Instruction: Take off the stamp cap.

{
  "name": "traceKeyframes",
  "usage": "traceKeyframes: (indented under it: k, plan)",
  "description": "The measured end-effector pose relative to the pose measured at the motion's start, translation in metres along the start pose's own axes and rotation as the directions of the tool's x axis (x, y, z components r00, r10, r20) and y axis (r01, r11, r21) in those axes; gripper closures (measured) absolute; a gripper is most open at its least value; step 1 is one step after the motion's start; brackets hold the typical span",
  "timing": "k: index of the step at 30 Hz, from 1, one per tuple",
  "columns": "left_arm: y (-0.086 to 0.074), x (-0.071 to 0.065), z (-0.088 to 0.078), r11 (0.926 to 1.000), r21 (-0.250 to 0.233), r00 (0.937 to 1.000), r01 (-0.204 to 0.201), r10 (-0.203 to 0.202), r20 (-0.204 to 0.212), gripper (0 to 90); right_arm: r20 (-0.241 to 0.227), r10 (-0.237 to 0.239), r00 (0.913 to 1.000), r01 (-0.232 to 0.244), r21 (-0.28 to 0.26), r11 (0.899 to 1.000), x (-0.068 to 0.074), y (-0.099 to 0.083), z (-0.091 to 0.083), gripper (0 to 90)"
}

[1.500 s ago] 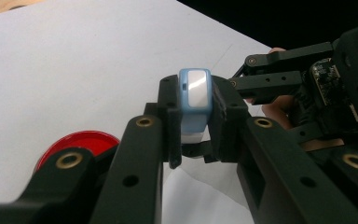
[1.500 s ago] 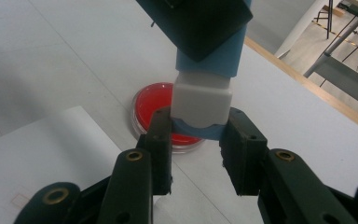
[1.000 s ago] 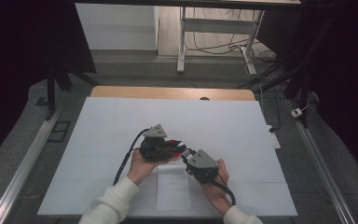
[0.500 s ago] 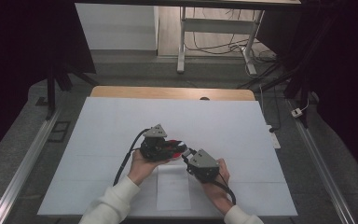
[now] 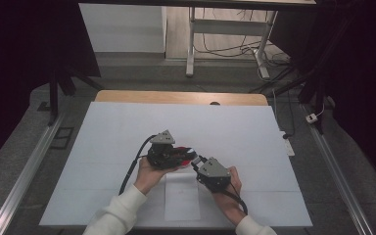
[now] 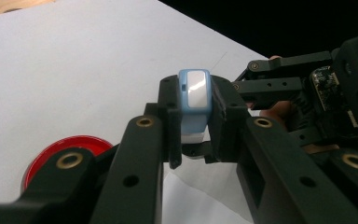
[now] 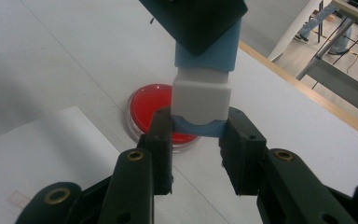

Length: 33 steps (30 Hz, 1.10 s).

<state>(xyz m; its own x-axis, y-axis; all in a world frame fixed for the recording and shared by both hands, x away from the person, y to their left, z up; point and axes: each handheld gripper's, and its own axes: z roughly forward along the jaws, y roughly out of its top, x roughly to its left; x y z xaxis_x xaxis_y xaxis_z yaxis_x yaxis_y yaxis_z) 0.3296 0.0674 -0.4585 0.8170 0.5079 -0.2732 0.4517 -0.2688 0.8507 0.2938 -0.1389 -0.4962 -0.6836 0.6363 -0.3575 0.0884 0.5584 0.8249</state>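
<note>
A small blue-and-white block [image 6: 194,100] is held between both grippers above the white table. My left gripper [image 6: 194,130] is shut on its blue upper part. My right gripper [image 7: 199,135] is shut on its lower end, where a white section [image 7: 200,95] meets a blue base. In the high view the two grippers meet tip to tip, left gripper [image 5: 186,155] and right gripper [image 5: 196,161], with a hand on each. A round red dish [image 7: 151,107] lies on the table just beneath the block, also seen as the red dish [image 6: 63,149] and red dish [image 5: 183,152].
A white board [image 5: 127,127] covers the table, with a wooden edge [image 5: 176,97] at the back. A sheet of paper [image 5: 181,198] lies near the front edge under the hands. Metal rails [image 5: 27,171] run along both sides, and a desk frame [image 5: 225,29] stands beyond.
</note>
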Motion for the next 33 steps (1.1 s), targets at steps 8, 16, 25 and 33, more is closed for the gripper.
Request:
traceKeyframes:
  k: [8,16,25,33]
  plan:
    - [0.0005,-0.0012,-0.0004,1.0,-0.006,1.0,0.004,-0.004,0.0,75.5,0.0,0.009,1.0,-0.009,-0.004,1.0,-0.0006,0.0005,-0.0013,65.6]
    - [0.0007,-0.0007,-0.0009,0.9999,-0.008,0.9999,0.012,-0.012,0.01,75.4,-0.001,0.04,0.9992,-0.04,-0.019,0.999,0.0002,-0.0009,-0.0026,65.7]
    - [-0.0004,-0.0011,0.0013,0.9998,0.001,0.9998,0.017,-0.017,0.003,75.5,-0.007,-0.014,0.9999,0.014,0.024,1.0,-0.0015,0.0006,-0.0021,65.7]
    - [-0.0004,-0.0013,0.001,0.9996,-0.005,0.9996,0.027,-0.027,0.006,75.4,-0.003,0.008,1.0,-0.008,0.011,1.0,-0.0011,0.0001,-0.0026,65.7]
